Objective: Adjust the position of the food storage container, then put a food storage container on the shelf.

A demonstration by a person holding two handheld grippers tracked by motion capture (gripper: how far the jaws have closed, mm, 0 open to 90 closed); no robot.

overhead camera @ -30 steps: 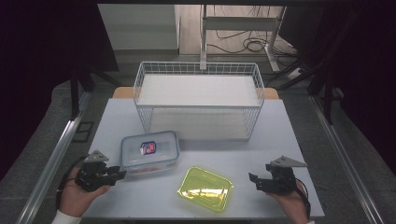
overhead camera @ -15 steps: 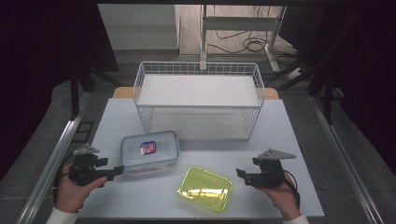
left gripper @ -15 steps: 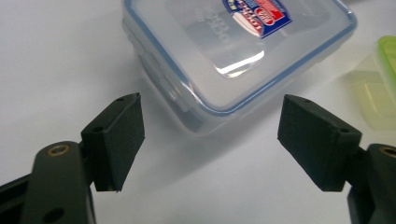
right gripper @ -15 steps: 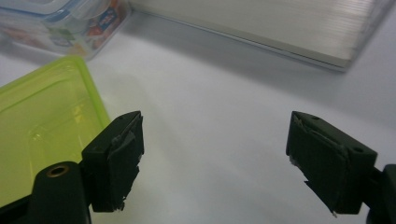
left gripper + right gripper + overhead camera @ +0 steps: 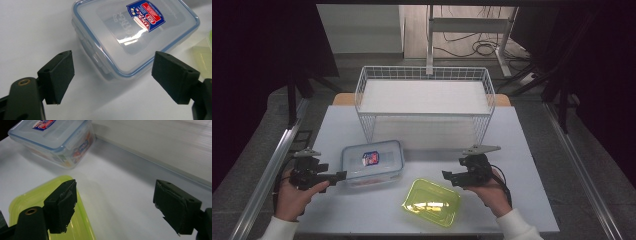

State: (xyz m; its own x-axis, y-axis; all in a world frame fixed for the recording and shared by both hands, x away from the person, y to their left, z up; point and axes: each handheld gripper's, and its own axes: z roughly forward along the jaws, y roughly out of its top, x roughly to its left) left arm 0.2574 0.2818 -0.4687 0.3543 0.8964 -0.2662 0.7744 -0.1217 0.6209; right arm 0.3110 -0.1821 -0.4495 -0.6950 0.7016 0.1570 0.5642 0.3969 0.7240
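A clear lidded food box with a blue rim and a red-blue label [image 5: 373, 161] [image 5: 135, 35] [image 5: 53, 140] sits on the white table at front left. My left gripper [image 5: 339, 175] [image 5: 112, 77] is open, its jaws pointing at the box's left end, close to it. A yellow-green container [image 5: 431, 202] [image 5: 37, 202] lies at front centre. My right gripper [image 5: 448, 176] [image 5: 113, 202] is open just above the yellow-green container's right corner, nothing between its jaws.
A white wire basket [image 5: 426, 82] with a white liner stands at the back centre of the table [image 5: 522, 150]. A metal rail [image 5: 269, 175] runs along the table's left side. Cables lie on the floor behind.
The left gripper has moved left and then forward toward the box. The right gripper has risen and moved left and away from the front edge, toward the yellow-green container.
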